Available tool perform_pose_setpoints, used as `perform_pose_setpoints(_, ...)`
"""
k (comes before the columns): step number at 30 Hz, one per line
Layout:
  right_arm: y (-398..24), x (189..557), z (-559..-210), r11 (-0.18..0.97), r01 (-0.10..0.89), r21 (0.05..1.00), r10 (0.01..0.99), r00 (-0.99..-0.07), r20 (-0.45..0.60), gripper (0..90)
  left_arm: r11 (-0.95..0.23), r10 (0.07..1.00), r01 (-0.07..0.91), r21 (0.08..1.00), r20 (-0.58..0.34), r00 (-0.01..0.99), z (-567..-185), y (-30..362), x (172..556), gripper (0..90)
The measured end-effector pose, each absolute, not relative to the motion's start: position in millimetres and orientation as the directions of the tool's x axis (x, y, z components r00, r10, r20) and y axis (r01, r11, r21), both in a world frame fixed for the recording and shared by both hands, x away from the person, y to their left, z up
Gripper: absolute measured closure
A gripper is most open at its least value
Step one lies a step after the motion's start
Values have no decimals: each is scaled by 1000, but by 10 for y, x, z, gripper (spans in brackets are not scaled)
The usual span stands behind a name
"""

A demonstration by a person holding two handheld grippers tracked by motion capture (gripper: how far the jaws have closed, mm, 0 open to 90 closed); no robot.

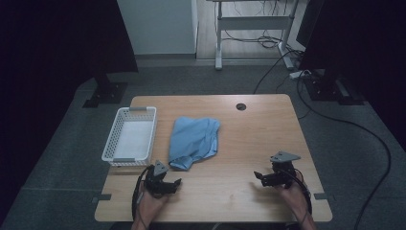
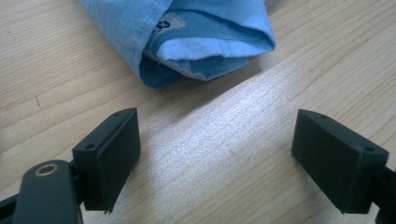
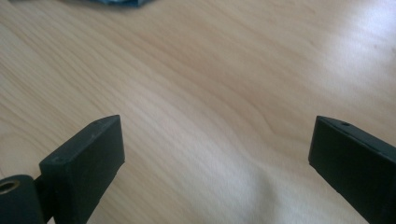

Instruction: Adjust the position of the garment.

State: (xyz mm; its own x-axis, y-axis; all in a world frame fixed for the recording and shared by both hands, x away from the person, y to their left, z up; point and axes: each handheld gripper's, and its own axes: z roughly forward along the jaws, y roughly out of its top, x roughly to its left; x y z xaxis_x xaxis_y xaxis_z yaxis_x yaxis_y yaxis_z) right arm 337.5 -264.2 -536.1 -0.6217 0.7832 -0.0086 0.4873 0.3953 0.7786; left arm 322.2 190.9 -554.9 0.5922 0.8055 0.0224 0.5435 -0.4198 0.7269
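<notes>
Two tools hovering by a folded blue shirt (image 1: 194,142)
Left tool (image 1: 168,185) and right tool (image 1: 261,176) are both gaping wide, gripping nothing.

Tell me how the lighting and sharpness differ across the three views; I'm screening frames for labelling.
High view: dim, surroundings nearly black, the table and blue shirt still readable. Left gripper view: bright and sharp on the shirt's collar, with a pale glare band on the wood below the shirt. Right gripper view: soft focus, glare whitening the top right, shirt edge blurred.
</notes>
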Motion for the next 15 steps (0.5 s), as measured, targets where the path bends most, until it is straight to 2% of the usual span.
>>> perform_pose_setpoints(10, -2730, 3232, -5625, 416, 531, 738, 792, -610, -7, 30, -420, 805, 543, 728, 22, 593, -5550, 1907, 3219, 152)
perform_pose_setpoints(15, -2746, 3233, -5631, 404, 556, 726, 804, -595, 7, 21, -421, 804, 542, 727, 23, 594, -5550, 1906, 3218, 152)
